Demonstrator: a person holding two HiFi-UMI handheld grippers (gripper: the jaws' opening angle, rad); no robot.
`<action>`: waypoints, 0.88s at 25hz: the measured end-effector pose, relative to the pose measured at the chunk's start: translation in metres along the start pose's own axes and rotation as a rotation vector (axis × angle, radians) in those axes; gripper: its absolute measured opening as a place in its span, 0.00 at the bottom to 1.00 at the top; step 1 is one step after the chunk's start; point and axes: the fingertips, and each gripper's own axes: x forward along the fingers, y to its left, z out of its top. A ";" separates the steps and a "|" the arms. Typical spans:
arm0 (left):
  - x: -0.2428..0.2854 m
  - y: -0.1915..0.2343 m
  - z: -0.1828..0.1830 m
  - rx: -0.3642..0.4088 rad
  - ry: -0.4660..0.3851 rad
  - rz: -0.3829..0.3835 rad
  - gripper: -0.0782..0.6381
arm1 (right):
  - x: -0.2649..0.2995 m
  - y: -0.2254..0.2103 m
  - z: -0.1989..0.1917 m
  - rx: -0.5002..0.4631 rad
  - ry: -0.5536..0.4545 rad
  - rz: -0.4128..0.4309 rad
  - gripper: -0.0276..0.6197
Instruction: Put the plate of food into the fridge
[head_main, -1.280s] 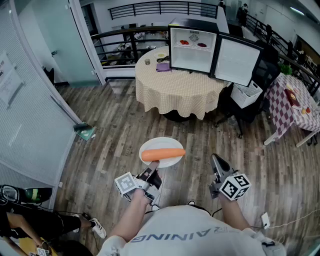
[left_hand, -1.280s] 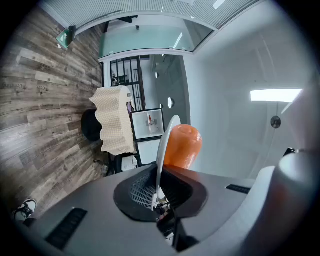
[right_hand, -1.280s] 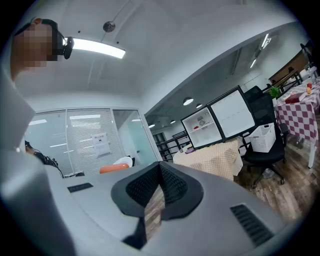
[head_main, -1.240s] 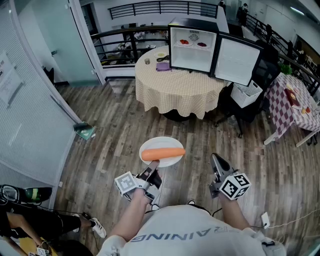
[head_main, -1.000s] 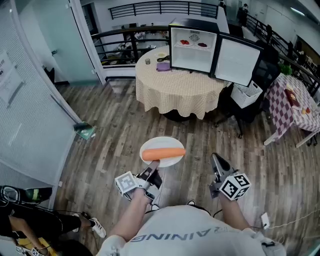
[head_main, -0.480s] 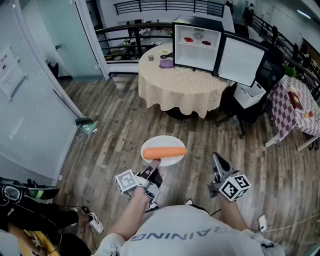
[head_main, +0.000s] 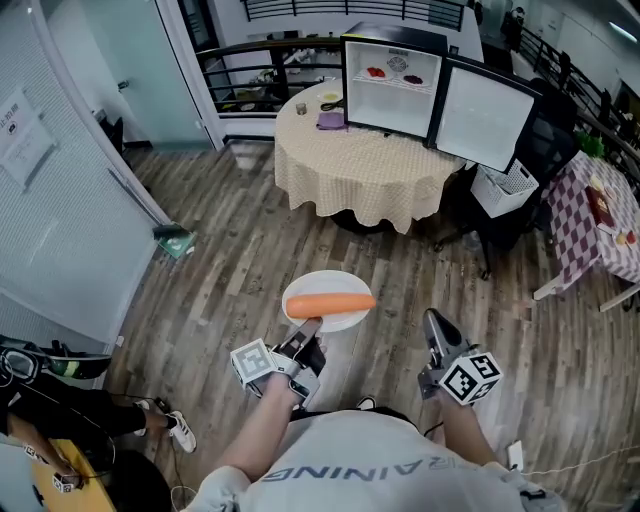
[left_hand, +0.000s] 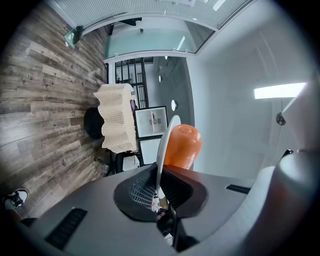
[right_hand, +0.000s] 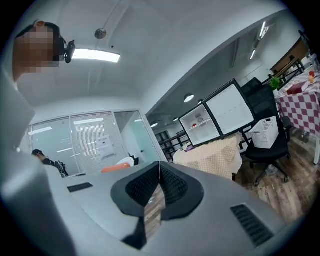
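- Since a moment ago the person has stepped nearer across the wooden floor, so the round tabletop and the fridge on it now look a little closer, while both hands have kept the same pose in front of the body.
- Left tool is clamped on the near rim of the white plate. In the left gripper view the plate's edge runs straight down between the pads, which are closed on it.
- An orange carrot lies lengthwise across the plate, which is held out level above the floor, well short of the tabletop.
- Right tool is held beside it on the right, apart from the plate. Its pads are pressed together at the tips with nothing between them.
- Ahead, the fridge stands on the checked cloth with its door swung wide to the right, and small dishes of red food sit on its upper shelf.
- A black office chair stands on the floor just right of the tabletop.
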 end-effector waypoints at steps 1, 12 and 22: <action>0.003 0.001 -0.004 0.002 -0.004 0.002 0.14 | -0.002 -0.006 -0.001 -0.001 0.009 0.004 0.08; 0.039 0.015 -0.013 -0.028 0.002 0.028 0.14 | -0.008 -0.048 -0.007 0.050 0.030 -0.026 0.08; 0.110 0.028 0.018 -0.044 0.079 -0.005 0.14 | 0.022 -0.087 0.018 0.030 0.005 -0.123 0.08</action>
